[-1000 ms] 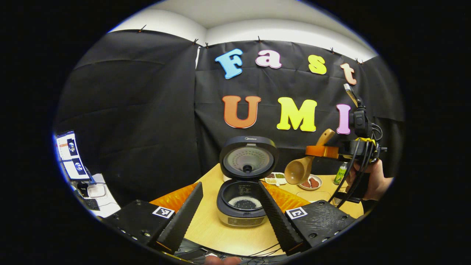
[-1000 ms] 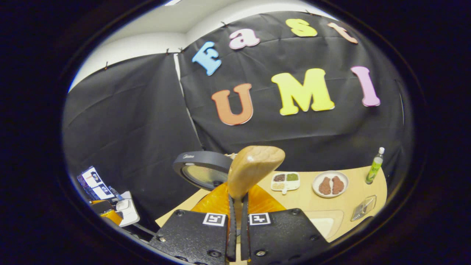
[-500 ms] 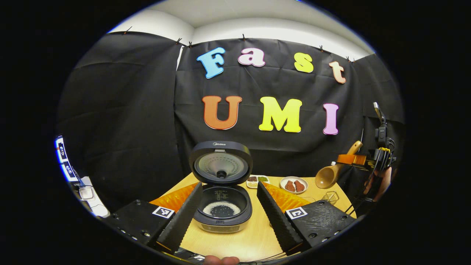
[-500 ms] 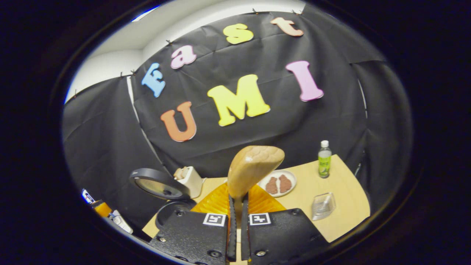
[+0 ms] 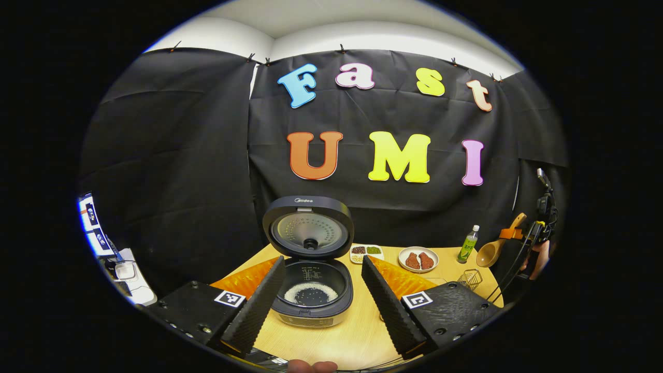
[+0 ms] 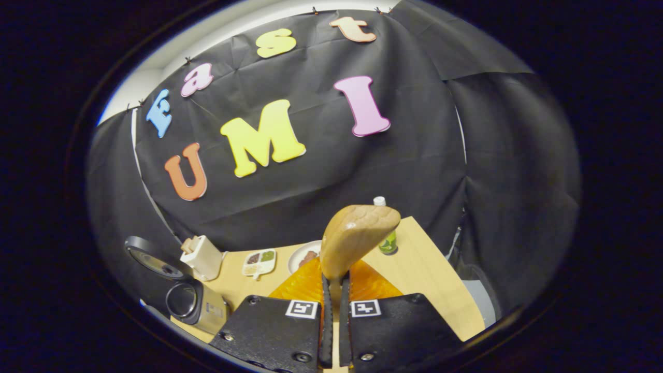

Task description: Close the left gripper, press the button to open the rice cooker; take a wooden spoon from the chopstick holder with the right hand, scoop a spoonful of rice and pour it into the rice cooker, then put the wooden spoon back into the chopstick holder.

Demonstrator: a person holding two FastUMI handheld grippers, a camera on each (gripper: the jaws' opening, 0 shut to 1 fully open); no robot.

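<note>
The rice cooker (image 5: 312, 290) stands open with its lid (image 5: 309, 228) raised, and grains lie in the bottom of its pot. My left gripper (image 5: 321, 303) is open, with one finger on either side of the cooker and a little short of it. Far to the right, my right gripper (image 5: 536, 230) carries the wooden spoon (image 5: 489, 254) above the table's right end. In the right gripper view, the right gripper (image 6: 335, 282) is shut on the spoon's handle, with the bowl (image 6: 358, 233) pointing up. The white chopstick holder (image 6: 202, 256) stands behind the cooker (image 6: 194, 305).
On the wooden table (image 5: 357, 336) behind the cooker are a divided dish (image 5: 366, 253), a plate of brown pieces (image 5: 418, 259), a green bottle (image 5: 467, 243) and a small wire basket (image 5: 470, 278). A desk with a screen (image 5: 90, 228) stands at far left.
The right gripper has carried the spoon from beside the cooker out to the table's right end and turned rightward. The left gripper stays open in front of the cooker.
</note>
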